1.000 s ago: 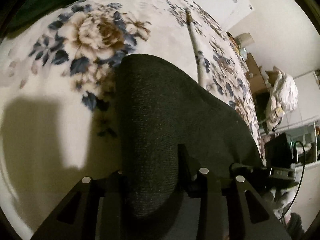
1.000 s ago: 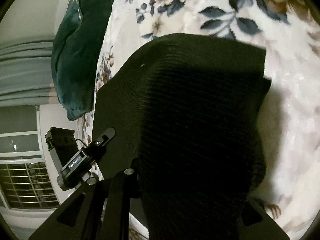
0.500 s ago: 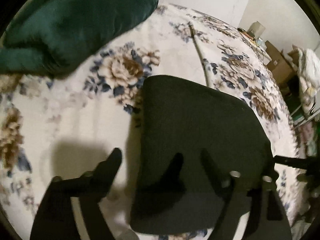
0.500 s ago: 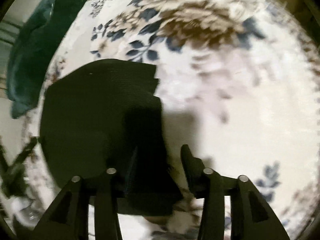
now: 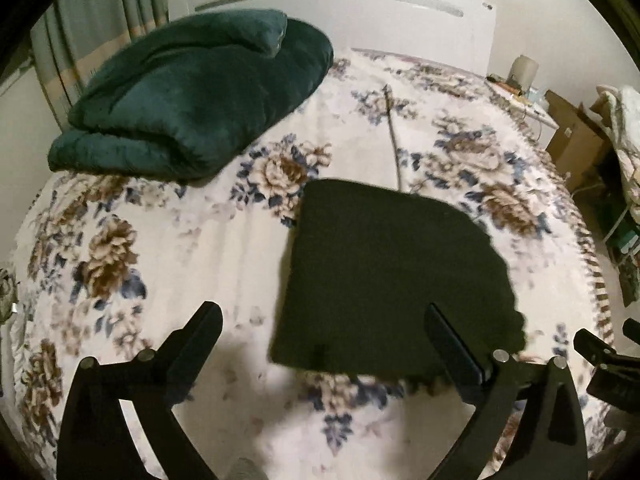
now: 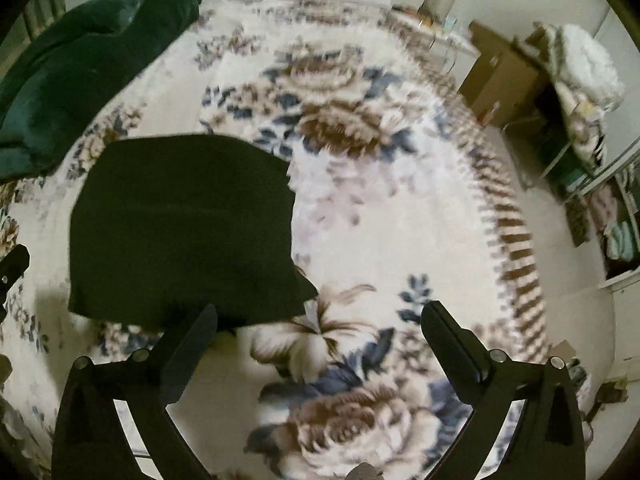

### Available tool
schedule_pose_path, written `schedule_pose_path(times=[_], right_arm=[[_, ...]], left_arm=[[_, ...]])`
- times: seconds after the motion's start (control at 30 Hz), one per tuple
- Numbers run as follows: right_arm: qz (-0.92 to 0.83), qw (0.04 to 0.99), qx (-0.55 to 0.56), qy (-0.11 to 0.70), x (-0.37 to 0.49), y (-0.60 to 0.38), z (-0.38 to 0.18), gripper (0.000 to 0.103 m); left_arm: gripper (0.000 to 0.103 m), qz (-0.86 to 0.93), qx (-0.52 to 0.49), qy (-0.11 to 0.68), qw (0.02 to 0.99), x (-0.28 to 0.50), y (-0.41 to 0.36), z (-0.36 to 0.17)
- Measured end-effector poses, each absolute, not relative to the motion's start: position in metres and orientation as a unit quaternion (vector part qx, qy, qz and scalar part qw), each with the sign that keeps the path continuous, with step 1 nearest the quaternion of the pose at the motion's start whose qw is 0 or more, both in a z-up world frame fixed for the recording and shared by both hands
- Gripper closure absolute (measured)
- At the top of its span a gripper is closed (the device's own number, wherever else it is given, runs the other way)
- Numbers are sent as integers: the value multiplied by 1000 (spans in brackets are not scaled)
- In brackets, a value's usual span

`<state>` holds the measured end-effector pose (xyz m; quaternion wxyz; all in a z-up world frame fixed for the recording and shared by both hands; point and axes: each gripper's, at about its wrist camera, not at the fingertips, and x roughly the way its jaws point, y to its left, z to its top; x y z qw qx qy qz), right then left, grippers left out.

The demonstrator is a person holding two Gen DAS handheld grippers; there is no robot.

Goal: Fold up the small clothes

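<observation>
A bed [image 5: 208,248] covered by a white floral blanket [image 6: 400,216] is seen filling most of both views, with a white headboard [image 5: 360,4] at its far edge and curtains [image 5: 92,28] behind the far left corner. A thick dark green quilt [image 5: 192,108], folded, is laid at the far left corner of the bed. A black garment [image 5: 384,280], folded to a rough square, is laid flat near the near edge, right of the middle. Cardboard boxes [image 6: 500,76] and a heap of pale laundry [image 6: 580,68] are seen beyond the right edge, blurred. The left tool [image 5: 324,332] and right tool [image 6: 320,328] are held spread apart above the bed, nothing gripped. The garment's near edge is partly hidden by the fingers.
</observation>
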<state>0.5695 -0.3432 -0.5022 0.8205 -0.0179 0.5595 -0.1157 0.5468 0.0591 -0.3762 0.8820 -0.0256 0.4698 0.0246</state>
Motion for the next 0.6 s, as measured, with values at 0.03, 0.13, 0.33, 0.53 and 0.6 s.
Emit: schedule_pose_path(times=[0.03, 0.13, 0.33, 0.53, 0.6], right_arm=[[-116, 825, -22, 553, 562, -341, -491, 0], [-116, 835, -30, 536, 537, -334, -452, 0], [-121, 857, -28, 501, 476, -324, -366, 0], [-116, 876, -30, 467, 403, -314, -277, 0], [-116, 881, -30, 458, 381, -313, -253, 0]], left_arm=[[0, 23, -26, 466, 884, 537, 57, -362], [0, 19, -27, 455, 890, 515, 52, -331], [0, 12, -27, 434, 900, 452, 43, -256], [0, 14, -20, 412, 911, 384, 39, -183], [0, 14, -17, 404, 914, 366, 38, -165]])
